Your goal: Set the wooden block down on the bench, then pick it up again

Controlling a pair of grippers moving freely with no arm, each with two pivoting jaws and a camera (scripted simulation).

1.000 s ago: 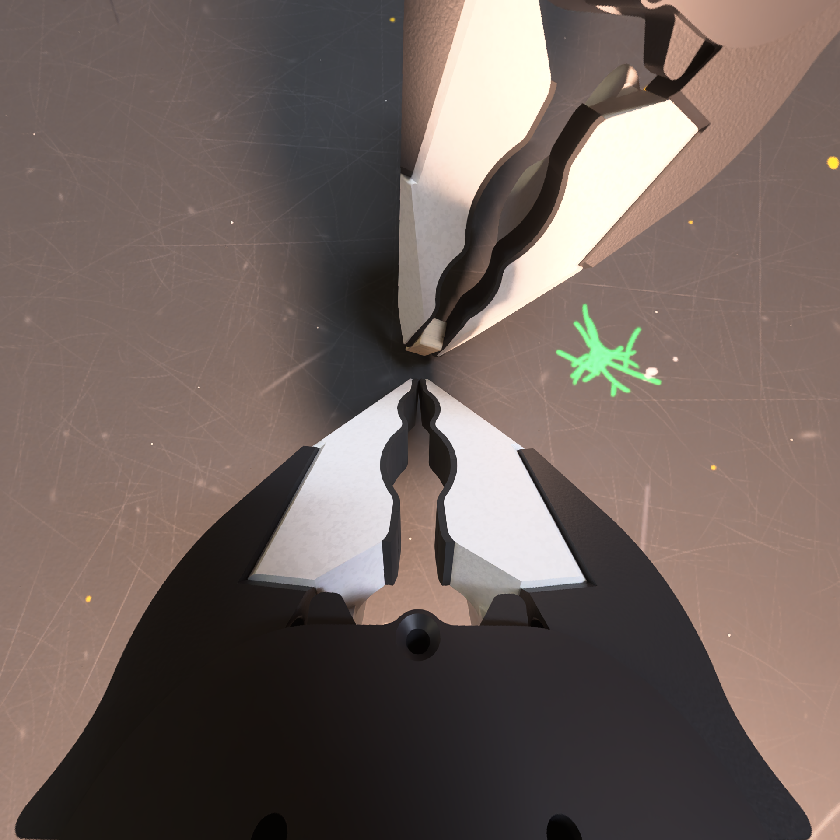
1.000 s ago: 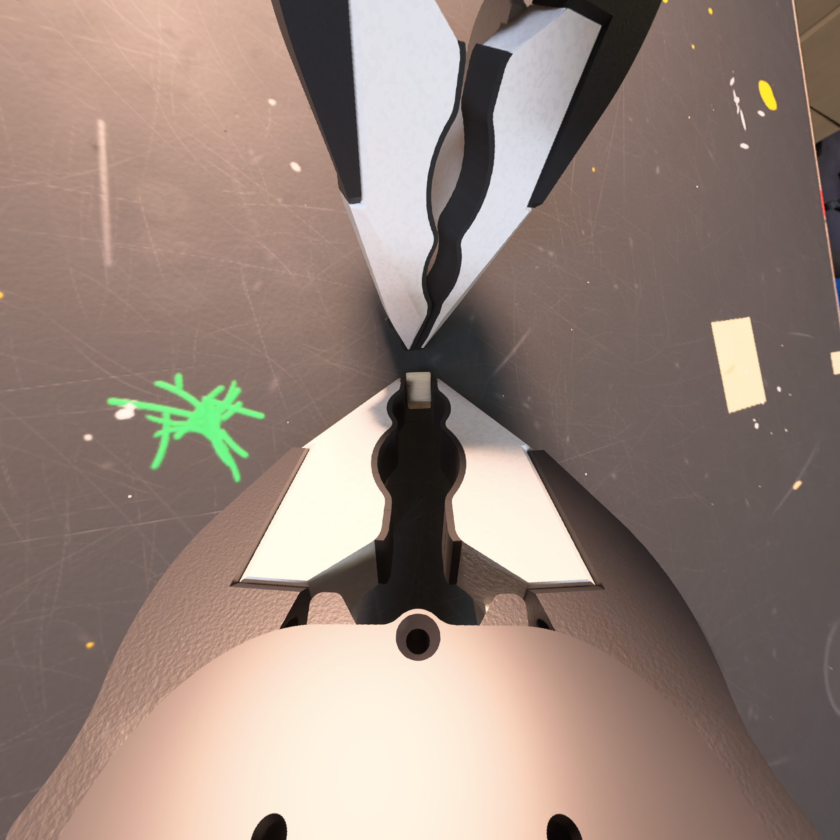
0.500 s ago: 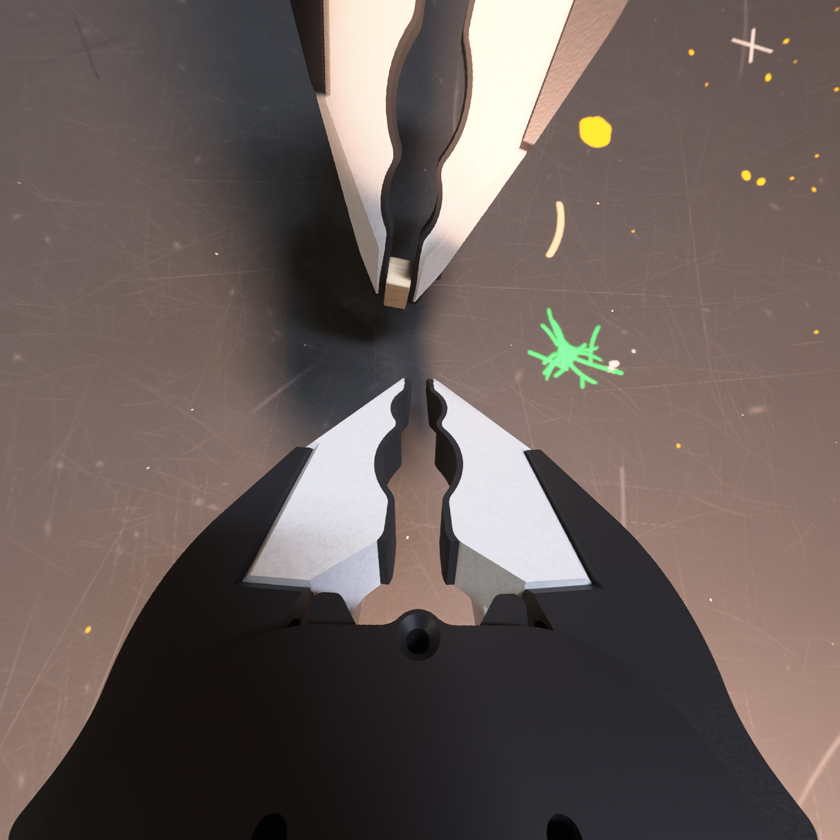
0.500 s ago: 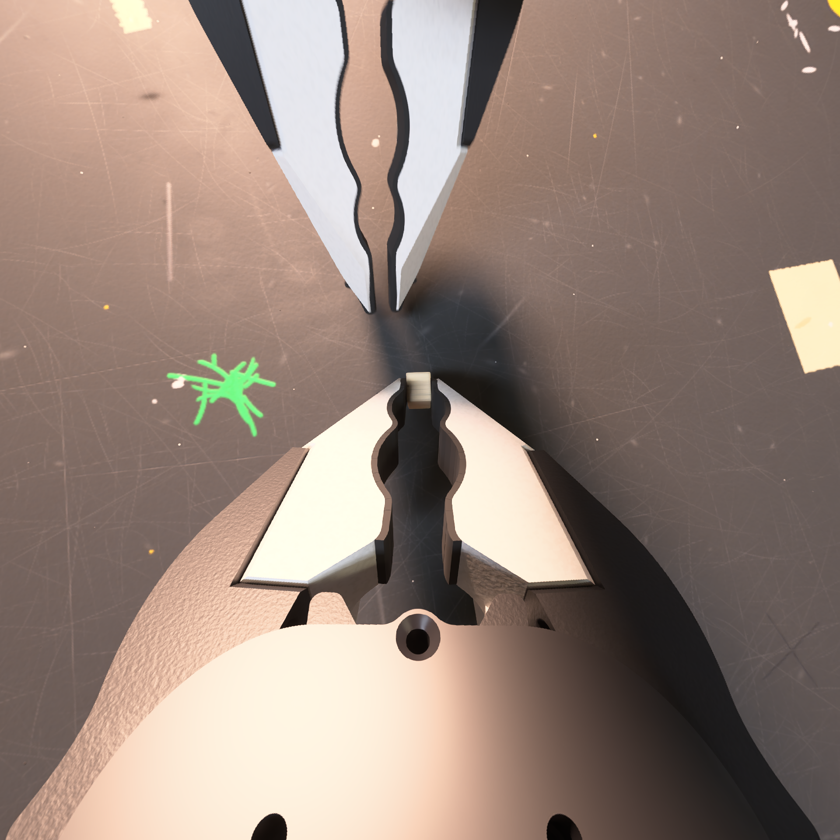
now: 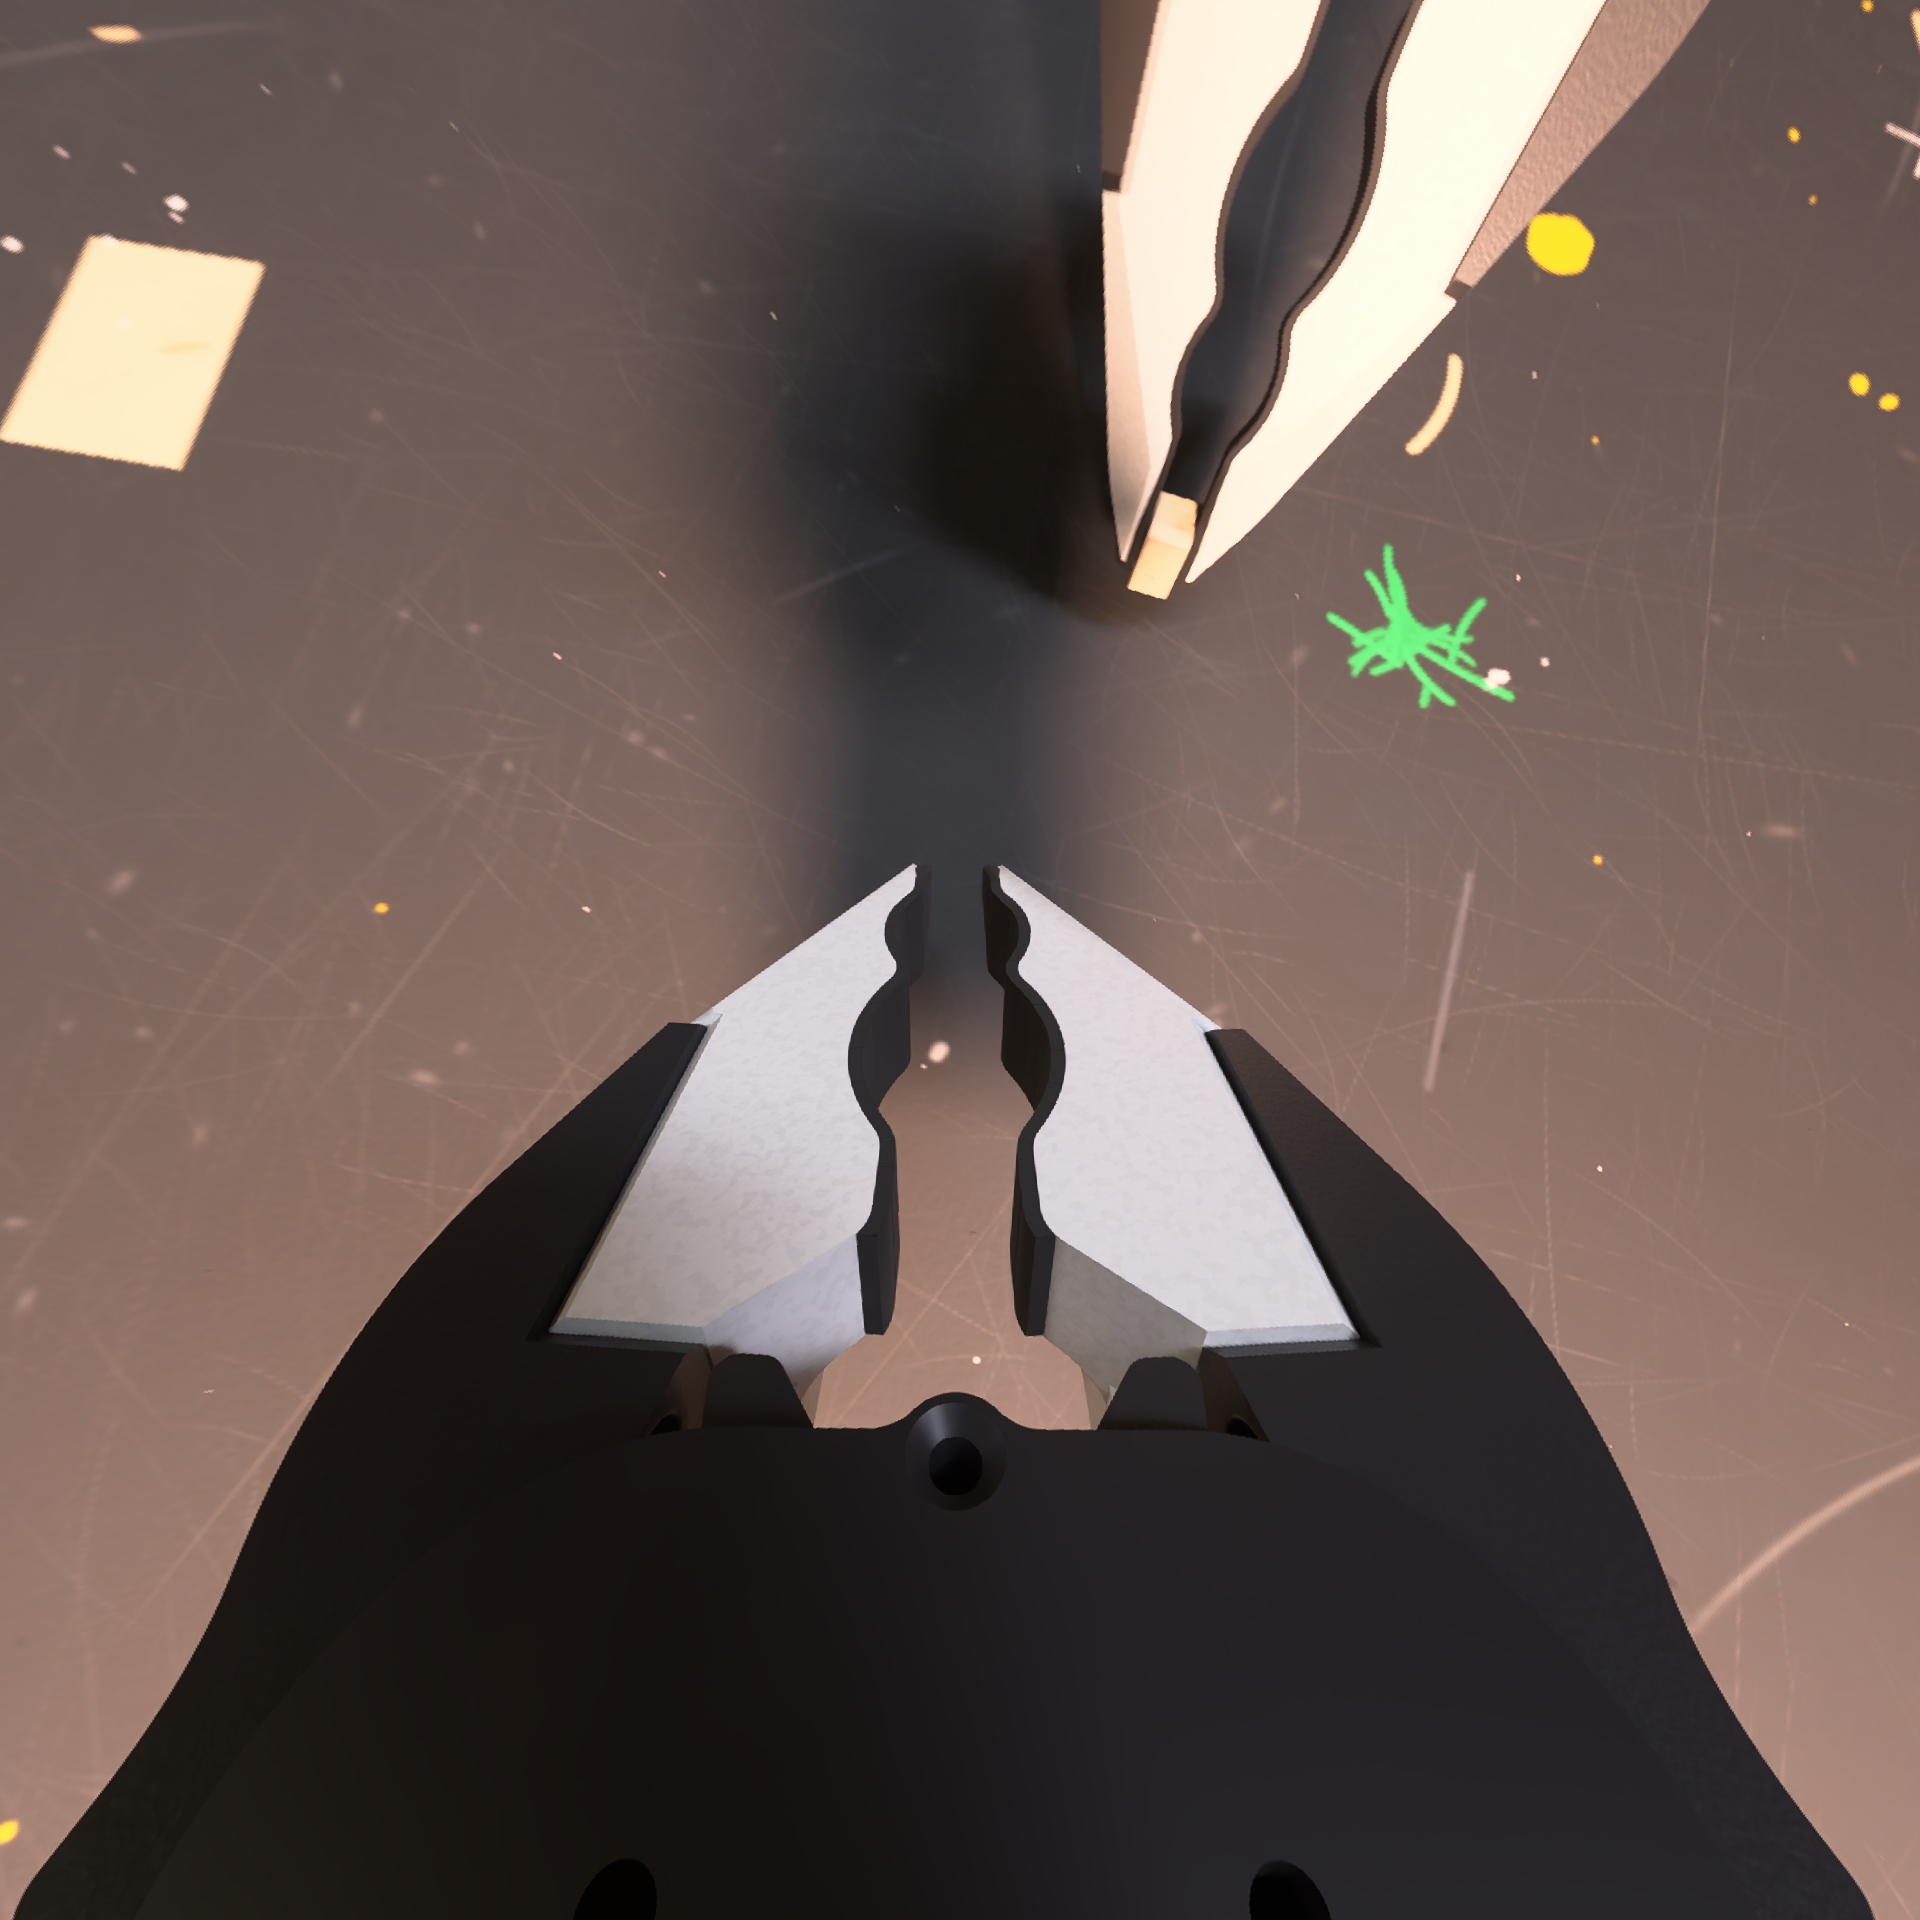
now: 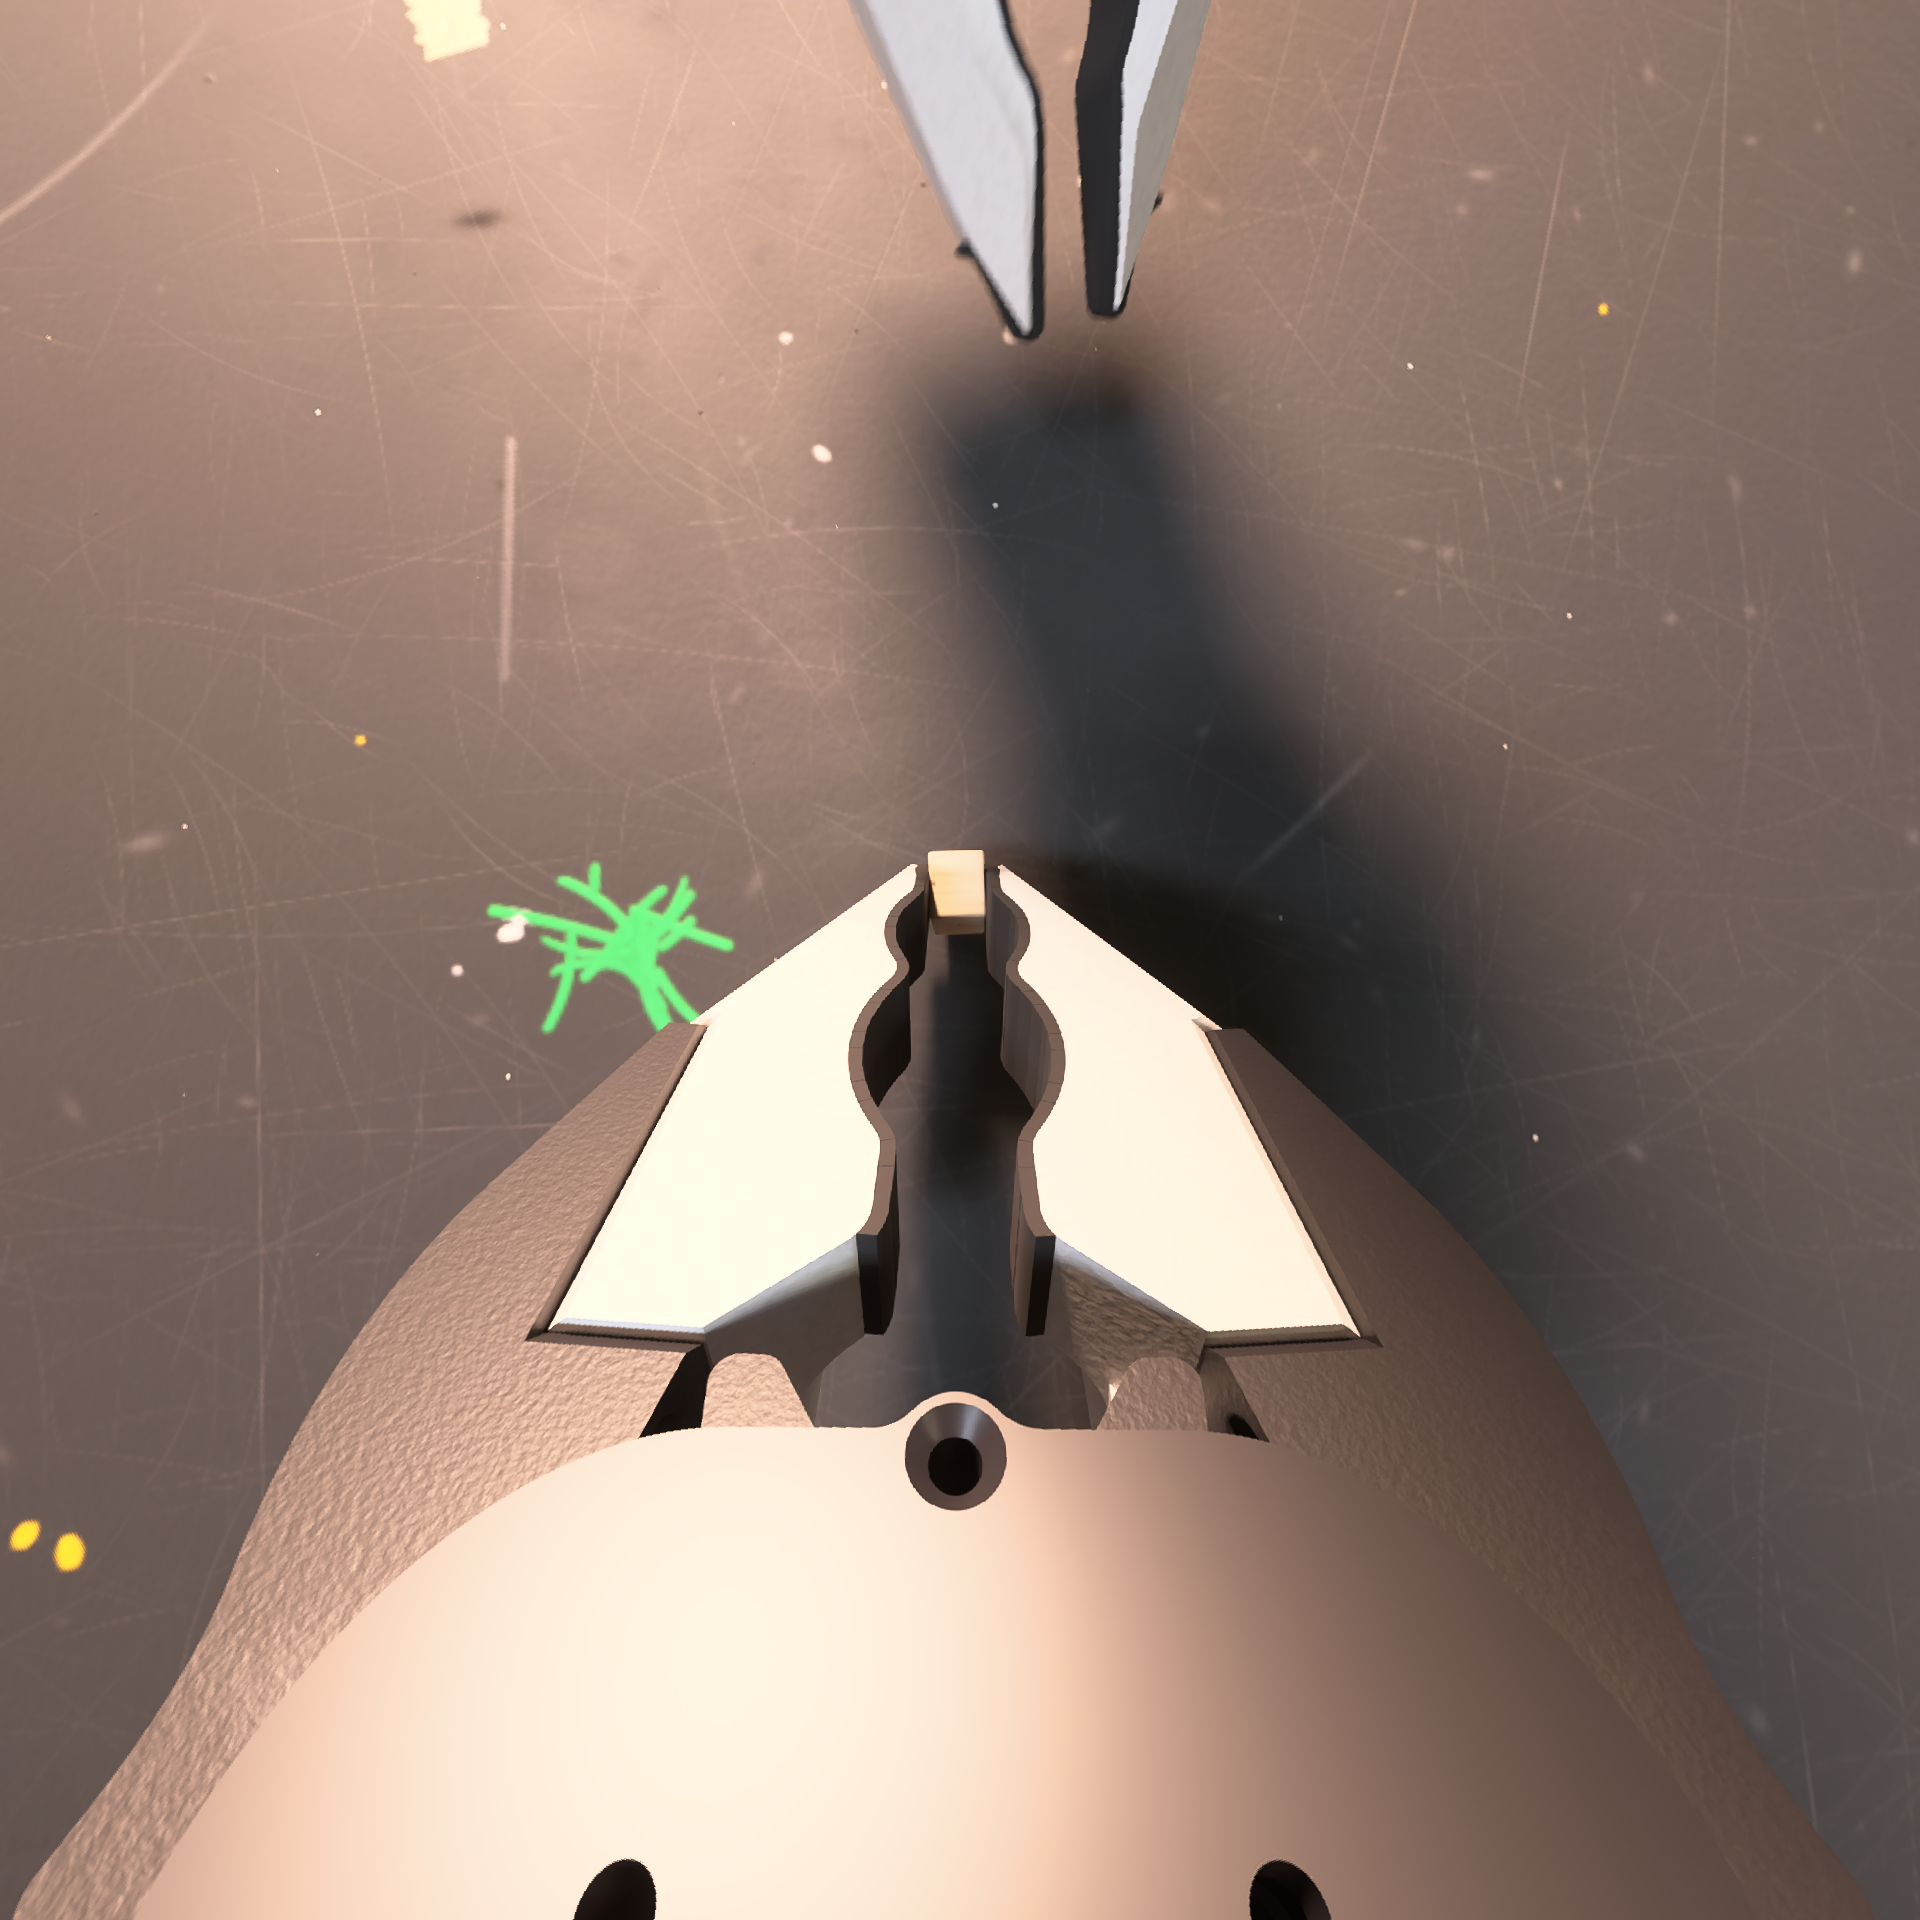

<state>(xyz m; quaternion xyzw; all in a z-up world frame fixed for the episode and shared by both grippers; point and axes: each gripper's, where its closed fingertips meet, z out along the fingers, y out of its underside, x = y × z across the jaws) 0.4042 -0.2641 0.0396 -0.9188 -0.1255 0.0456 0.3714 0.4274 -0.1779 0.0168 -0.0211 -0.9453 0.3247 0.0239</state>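
The wooden block is small and pale, pinched between the fingertips of my tan right gripper, which is shut on it. In the left wrist view the right gripper points down at the upper right with the block at its tip, close over the dark scratched bench; I cannot tell if the block touches it. My black left gripper is slightly open and empty, well apart from the block. It shows at the top of the right wrist view.
A green scribble marks the bench beside the block; it also shows in the right wrist view. A cream tape patch lies at the far left. Yellow paint spots dot the surface.
The two grippers have drawn apart from tip-to-tip. The left jaws have opened a little. The right gripper still holds the block.
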